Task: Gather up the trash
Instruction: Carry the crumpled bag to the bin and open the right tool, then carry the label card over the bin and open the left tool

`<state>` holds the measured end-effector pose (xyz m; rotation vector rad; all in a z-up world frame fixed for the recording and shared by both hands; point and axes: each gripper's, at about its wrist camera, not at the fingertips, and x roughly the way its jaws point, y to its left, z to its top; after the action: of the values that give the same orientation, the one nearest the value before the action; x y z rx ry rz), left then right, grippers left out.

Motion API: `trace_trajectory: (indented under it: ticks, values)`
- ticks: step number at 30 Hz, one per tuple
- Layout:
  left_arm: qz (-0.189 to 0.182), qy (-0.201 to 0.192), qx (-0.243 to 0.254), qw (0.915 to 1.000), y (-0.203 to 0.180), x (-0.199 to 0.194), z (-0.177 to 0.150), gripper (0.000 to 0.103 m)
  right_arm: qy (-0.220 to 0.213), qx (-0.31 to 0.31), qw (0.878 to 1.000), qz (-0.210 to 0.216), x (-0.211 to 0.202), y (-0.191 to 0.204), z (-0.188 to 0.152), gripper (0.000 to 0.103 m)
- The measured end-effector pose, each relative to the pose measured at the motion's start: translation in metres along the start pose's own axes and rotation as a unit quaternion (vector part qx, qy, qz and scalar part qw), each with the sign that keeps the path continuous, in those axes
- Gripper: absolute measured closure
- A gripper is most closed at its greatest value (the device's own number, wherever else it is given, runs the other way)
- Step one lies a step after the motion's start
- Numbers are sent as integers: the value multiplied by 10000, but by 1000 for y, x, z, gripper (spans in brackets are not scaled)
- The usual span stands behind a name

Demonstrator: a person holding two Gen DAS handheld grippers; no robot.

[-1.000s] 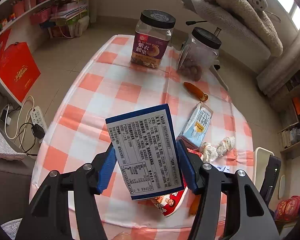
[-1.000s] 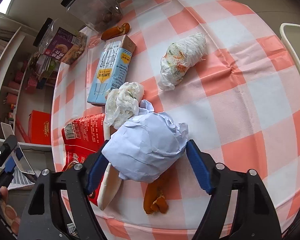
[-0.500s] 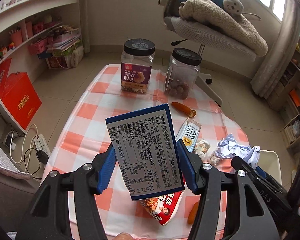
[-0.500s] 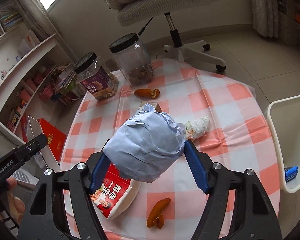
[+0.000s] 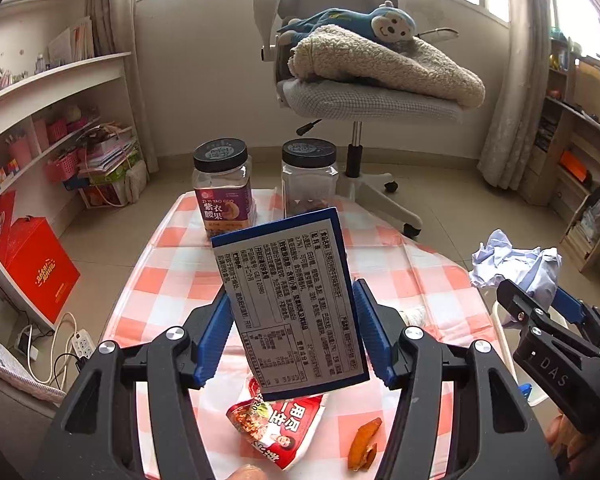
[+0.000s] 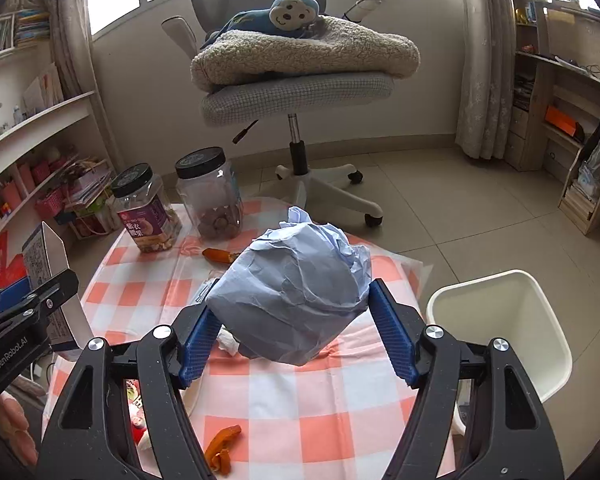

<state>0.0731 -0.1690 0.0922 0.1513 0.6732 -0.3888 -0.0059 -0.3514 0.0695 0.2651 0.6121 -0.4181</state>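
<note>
My left gripper (image 5: 292, 332) clamps a blue-edged printed carton (image 5: 290, 300), lifted off the checkered table (image 5: 172, 280). My right gripper (image 6: 296, 332) squeezes a crumpled pale-blue paper wad (image 6: 296, 292) above the table, white bin (image 6: 500, 320) just beside its right edge. Red snack wrapper (image 5: 284, 428) and orange peel (image 5: 364, 444) lie on the cloth
</note>
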Motion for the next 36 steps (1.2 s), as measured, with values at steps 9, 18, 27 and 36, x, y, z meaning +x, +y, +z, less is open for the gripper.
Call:
trace_trajectory:
  ticks: [9, 18, 27, 36]
  values:
    - [-257, -41, 197, 9995, -42, 0, -5, 45, -227, 4, 9979, -608, -21, -43, 1, 35]
    - [-525, 60, 393, 9978, -86, 9, -10, 45, -204, 642, 9873, -1437, -30, -131, 4, 34]
    - [-862, 196, 714, 9935, -143, 18, -23, 45, -145, 1356, 9705, -1988, -45, -201, 4, 13]
    - [-1257, 459, 855, 9873, -201, 27, -32, 45, -396, 1743, 9586, -2215, -78, -247, 6, 9]
